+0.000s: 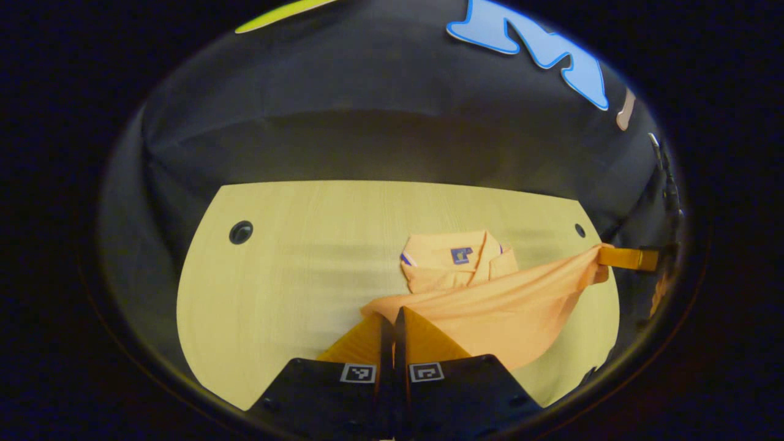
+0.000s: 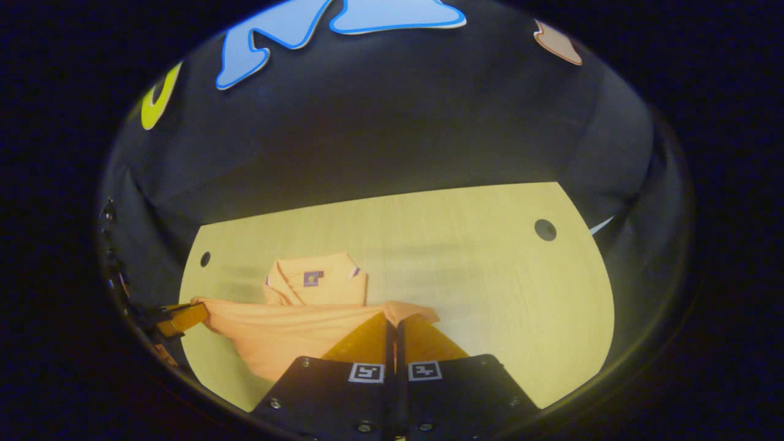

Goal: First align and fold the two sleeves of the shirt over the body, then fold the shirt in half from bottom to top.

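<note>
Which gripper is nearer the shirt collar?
Hard to call; both look about level. The left gripper pinches the hem corner on the collar's left, the right gripper pinches the opposite corner on its right, both lifting the shirt hem short of the collar.

- A pale, light-wood table (image 1: 288,269) with rounded corners carries everything; its grain runs across the top.
- Two round dark holes sit in the tabletop near its far corners: in the left gripper view the larger-looking left hole (image 1: 241,232) and the small right hole (image 1: 579,230).
- An orange short-sleeved polo shirt (image 1: 456,263) lies on the table, collar end flat on the wood, with a small dark label inside the collar.
- The shirt's lower part is lifted off the tabletop, stretched between two corners.
- In the right gripper view, bare wood (image 2: 490,288) lies beside the shirt (image 2: 318,285).
</note>
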Demonstrator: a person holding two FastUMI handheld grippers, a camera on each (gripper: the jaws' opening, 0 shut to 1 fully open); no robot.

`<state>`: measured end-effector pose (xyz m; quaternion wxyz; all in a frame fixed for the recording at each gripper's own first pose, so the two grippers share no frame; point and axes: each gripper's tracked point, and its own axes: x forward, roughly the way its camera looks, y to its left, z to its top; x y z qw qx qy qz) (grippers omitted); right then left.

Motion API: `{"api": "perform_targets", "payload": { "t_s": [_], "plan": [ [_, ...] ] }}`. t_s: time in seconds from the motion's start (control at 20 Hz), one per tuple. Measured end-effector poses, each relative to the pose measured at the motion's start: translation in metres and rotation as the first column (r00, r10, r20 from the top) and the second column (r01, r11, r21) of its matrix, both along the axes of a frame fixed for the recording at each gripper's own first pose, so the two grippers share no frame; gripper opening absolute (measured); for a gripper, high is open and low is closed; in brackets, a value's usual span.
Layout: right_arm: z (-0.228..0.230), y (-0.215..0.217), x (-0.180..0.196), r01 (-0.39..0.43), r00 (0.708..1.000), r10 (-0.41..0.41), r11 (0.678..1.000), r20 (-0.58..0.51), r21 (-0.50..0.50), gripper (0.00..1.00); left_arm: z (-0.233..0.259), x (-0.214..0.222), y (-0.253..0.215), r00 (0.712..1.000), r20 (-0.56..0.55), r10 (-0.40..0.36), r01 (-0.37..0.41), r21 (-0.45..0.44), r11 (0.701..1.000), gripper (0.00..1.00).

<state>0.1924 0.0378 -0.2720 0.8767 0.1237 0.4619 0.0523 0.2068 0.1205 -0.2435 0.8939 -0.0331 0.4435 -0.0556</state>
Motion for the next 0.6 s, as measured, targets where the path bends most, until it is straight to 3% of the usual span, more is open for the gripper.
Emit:
{"api": "perform_targets", "payload": {
  "t_s": [0.35,0.6],
  "plan": [
    [-0.029,0.006,0.065,0.093,0.987,-0.096,0.995,0.132,0.031,0.0,-0.026,0.072,-0.002,0.991,0.119,0.053,-0.054,0.003,0.999,0.06],
    [-0.061,0.018,0.1,0.108,0.974,-0.115,0.993,0.194,0.043,0.0,-0.054,0.117,0.006,0.966,0.218,0.141,-0.142,-0.012,0.99,0.05]
  ]
}}
